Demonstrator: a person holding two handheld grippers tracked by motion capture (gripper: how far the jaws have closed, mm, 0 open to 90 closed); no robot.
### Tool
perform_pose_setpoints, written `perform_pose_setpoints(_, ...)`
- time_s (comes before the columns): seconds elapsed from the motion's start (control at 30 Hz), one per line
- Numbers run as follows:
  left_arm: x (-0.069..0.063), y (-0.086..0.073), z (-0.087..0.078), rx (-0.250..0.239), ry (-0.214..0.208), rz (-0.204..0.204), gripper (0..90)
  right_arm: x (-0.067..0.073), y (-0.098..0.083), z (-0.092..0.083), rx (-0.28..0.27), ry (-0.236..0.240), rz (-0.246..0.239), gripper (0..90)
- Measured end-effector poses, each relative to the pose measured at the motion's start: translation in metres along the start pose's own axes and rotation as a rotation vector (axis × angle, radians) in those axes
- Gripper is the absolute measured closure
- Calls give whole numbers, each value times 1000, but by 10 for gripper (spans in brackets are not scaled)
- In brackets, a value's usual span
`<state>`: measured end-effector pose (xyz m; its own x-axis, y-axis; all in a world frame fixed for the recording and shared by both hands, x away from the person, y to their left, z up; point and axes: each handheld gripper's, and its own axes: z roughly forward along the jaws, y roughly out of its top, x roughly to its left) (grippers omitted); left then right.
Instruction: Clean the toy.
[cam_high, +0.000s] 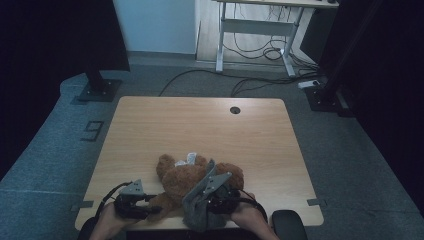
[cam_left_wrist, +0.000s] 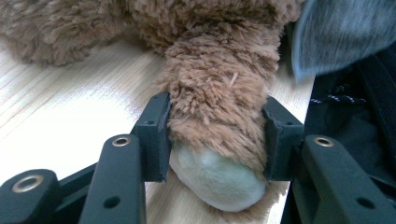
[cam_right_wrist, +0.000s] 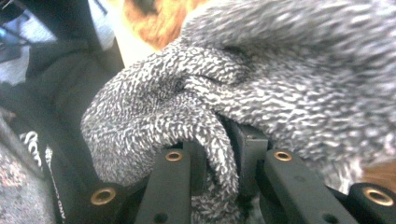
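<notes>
A wooden table (cam_high: 200, 125) takes up the middle of the high view, with a dark cable hole (cam_high: 235, 110) near its far edge. A brown bear (cam_high: 187, 177) lies at the near edge, between the person's two hands. A grey cloth (cam_high: 197, 210) hangs over the bear's right side and down past the table edge.

The left gripper (cam_high: 156, 206) sits at the near left, its jaws clamped on the bear's leg (cam_left_wrist: 217, 107); the pads press into the fur on both sides, just above the pale foot (cam_left_wrist: 217, 179), which rests on the table.

The right gripper (cam_high: 212, 202) is at the near right, partly under the cloth. In its own view the jaws stand narrow and a fold of the cloth (cam_right_wrist: 196, 121) is pinched between them, though the picture is blurred, so the exact contact is hard to judge.
</notes>
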<state>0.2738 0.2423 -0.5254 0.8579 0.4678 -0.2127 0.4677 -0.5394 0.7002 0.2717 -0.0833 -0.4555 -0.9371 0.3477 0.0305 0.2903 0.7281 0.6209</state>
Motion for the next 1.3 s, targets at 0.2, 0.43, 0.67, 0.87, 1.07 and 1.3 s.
perform_pose_setpoints(0.2, -1, 2, -14, -59, -1, -12, 465, 18, 29, -4, -64, 41, -79, 777)
perform_pose_setpoints(0.43, 4, -1, -14, -39, -35, -53, 585, 43, 48, 55, -6, 164, -130, 777)
perform_pose_setpoints(0.67, 5, -3, -13, -38, -45, -57, 633, 50, 48, 101, 36, 129, -136, 776)
perform_pose_setpoints(0.87, 5, -4, -13, -31, -30, -36, 660, 39, 37, 100, 51, 55, -104, 782)
perform_pose_setpoints(1.07, 5, -4, -13, -31, -26, -39, 665, 24, 22, 71, 30, 16, -61, 784)
perform_pose_setpoints(1.3, 5, -4, -13, -32, -25, -37, 651, 8, 22, 15, -61, -21, -18, 783)
